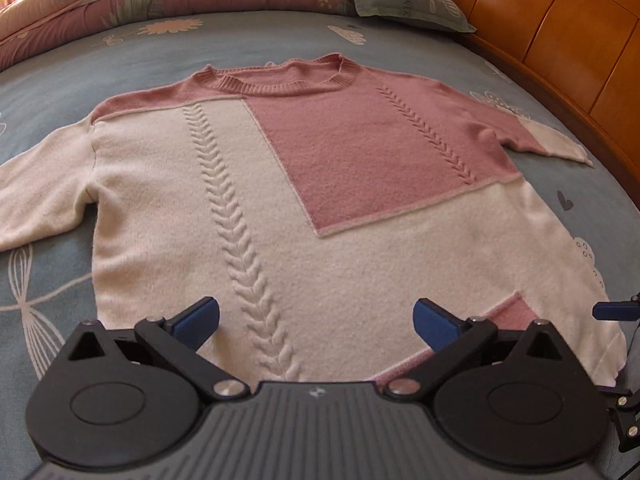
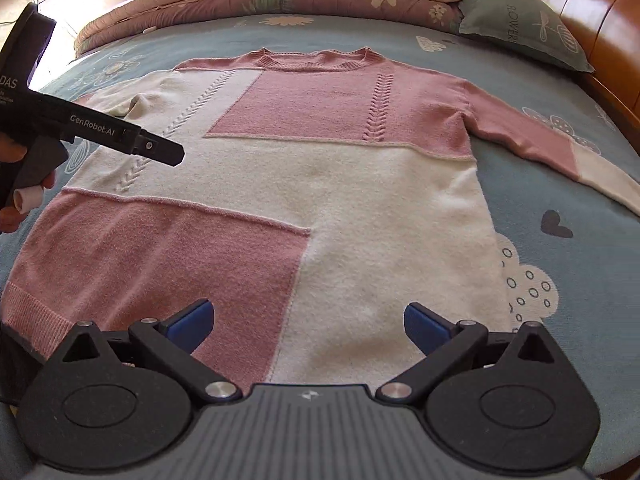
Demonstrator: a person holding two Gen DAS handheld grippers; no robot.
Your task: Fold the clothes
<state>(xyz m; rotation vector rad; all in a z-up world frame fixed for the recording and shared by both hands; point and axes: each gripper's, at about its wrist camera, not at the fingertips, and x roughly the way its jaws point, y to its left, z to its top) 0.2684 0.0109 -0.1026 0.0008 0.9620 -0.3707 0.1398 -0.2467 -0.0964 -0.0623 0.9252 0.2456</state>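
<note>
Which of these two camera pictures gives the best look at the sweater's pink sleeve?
The right wrist view. There the pink sleeve lies stretched out in full, down to its cream cuff, on the blue bedsheet. In the left wrist view the same sleeve is farther off and looks squashed and short near the picture's edge.

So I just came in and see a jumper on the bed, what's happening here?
A person holds a tool in each hand over a pink and cream sweater spread flat, front up, on the bed. No fold has been made; both sleeves lie out to the sides. The left tool and right tool are both open near the hem, gripping nothing.
</note>
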